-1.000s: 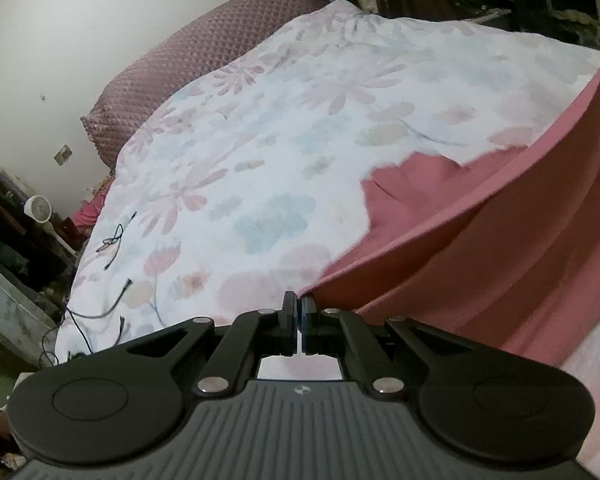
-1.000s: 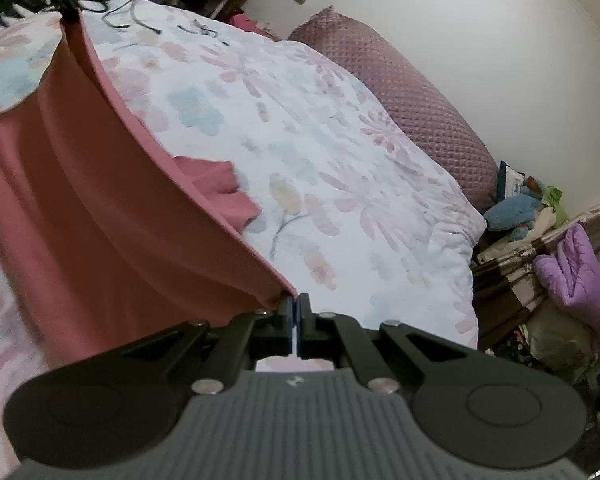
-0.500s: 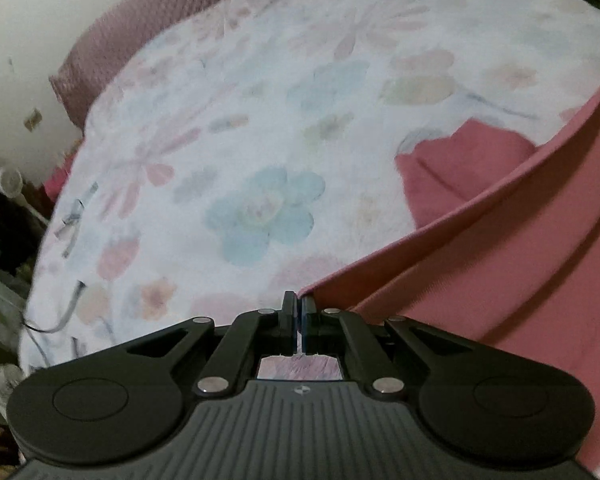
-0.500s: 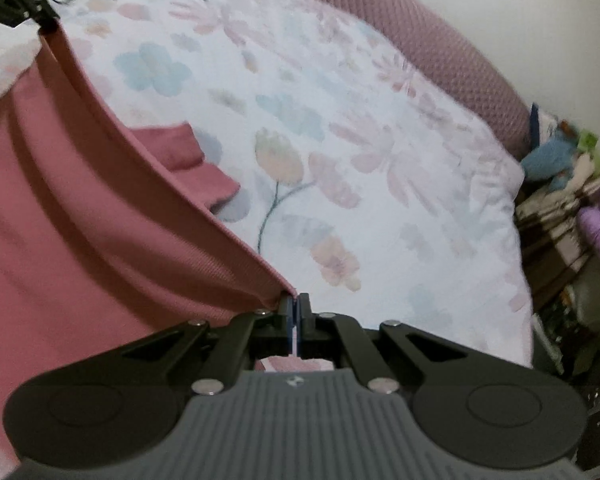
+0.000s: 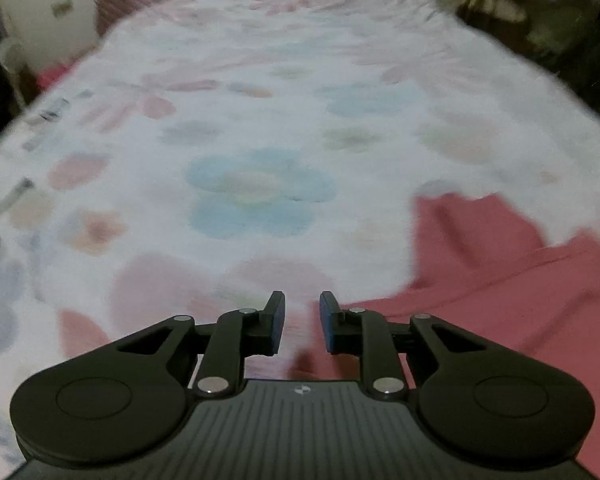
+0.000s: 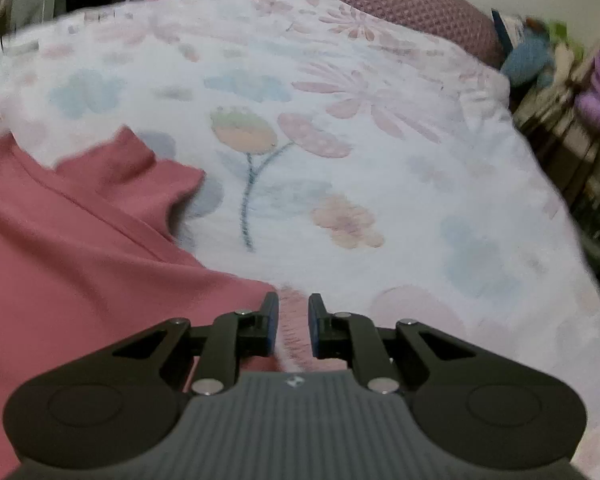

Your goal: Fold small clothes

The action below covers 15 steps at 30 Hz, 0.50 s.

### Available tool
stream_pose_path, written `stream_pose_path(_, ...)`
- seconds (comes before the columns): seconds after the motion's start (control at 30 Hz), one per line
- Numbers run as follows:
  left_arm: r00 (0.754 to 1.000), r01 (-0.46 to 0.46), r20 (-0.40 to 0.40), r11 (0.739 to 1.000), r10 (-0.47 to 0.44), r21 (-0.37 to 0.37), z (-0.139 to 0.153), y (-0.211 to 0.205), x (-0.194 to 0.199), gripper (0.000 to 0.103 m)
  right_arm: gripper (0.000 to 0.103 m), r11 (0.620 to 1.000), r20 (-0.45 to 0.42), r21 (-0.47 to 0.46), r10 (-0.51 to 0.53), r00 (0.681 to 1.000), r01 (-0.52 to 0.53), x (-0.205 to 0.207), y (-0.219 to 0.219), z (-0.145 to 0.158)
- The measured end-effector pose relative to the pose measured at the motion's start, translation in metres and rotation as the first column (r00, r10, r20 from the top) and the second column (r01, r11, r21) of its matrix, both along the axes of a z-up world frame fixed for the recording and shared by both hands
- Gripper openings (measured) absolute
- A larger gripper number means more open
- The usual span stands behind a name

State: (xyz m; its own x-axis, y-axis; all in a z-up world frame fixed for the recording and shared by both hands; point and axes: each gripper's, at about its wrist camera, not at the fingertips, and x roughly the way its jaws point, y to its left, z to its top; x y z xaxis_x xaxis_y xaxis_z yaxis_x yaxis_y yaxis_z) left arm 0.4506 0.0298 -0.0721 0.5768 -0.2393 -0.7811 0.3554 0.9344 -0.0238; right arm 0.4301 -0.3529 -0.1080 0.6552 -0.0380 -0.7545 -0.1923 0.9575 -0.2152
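Pink garment lay flat on the bed, between the two tools: right of the left hand-held gripper, left of the right hand-held gripper, both opening empty, apparently releasing a finished fold.

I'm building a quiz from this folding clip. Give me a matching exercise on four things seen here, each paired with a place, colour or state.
Things
1. dusty-pink knit garment
2. white floral bedspread
3. mauve dotted bolster pillow
4. left gripper

Descriptions
A. lies along the far edge of the bed, against the wall
B. jaws opening, only bedspread seen in the gap between its fingers
C. lying on the bed, one folded layer over another
D. covers the bed, printed with pastel flowers

Pairs: 1-C, 2-D, 3-A, 4-B
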Motion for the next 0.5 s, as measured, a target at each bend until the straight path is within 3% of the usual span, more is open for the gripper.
stream_pose_path(0.13, 0.999, 0.023, -0.036, 0.999, -0.024, -0.025, -0.01, -0.006, -0.006, 0.035, 0.01, 0.983, -0.032, 0.171, -0.066, 0.997, 0.07, -0.003, -0.008, 0.003)
stream_pose_path(0.23, 0.998, -0.002, -0.064, 1.0, 0.001, -0.022, -0.027, -0.009, -0.005, 0.037, 0.026, 0.955, -0.058, 0.261, -0.132, 0.99, 0.143, 0.0, -0.014, -0.003)
stream_pose_path(0.27, 0.997, -0.024, -0.071, 0.999, 0.022, -0.027, -0.032, -0.009, 0.0, 0.037, 0.031, 0.941, -0.073, 0.292, -0.155, 0.985, 0.17, 0.001, -0.016, -0.006)
stream_pose_path(0.4, 0.992, -0.097, -0.093, 0.992, 0.09, -0.08, -0.044, -0.006, 0.014, 0.036, 0.032, 0.863, -0.137, 0.401, -0.276, 0.951, 0.308, 0.01, -0.035, -0.024)
stream_pose_path(0.43, 0.991, -0.1, -0.099, 0.991, 0.091, -0.087, -0.046, -0.005, 0.015, 0.025, 0.032, 0.833, -0.154, 0.437, -0.302, 0.941, 0.339, 0.012, -0.041, -0.029)
stream_pose_path(0.47, 0.991, -0.099, -0.101, 0.991, 0.089, -0.094, -0.047, -0.005, 0.016, 0.019, 0.026, 0.804, -0.17, 0.473, -0.318, 0.933, 0.361, 0.013, -0.046, -0.033)
stream_pose_path(0.5, 0.992, -0.095, -0.095, 0.991, 0.086, -0.099, -0.048, -0.005, 0.016, 0.012, 0.006, 0.779, -0.181, 0.504, -0.327, 0.928, 0.372, 0.013, -0.05, -0.037)
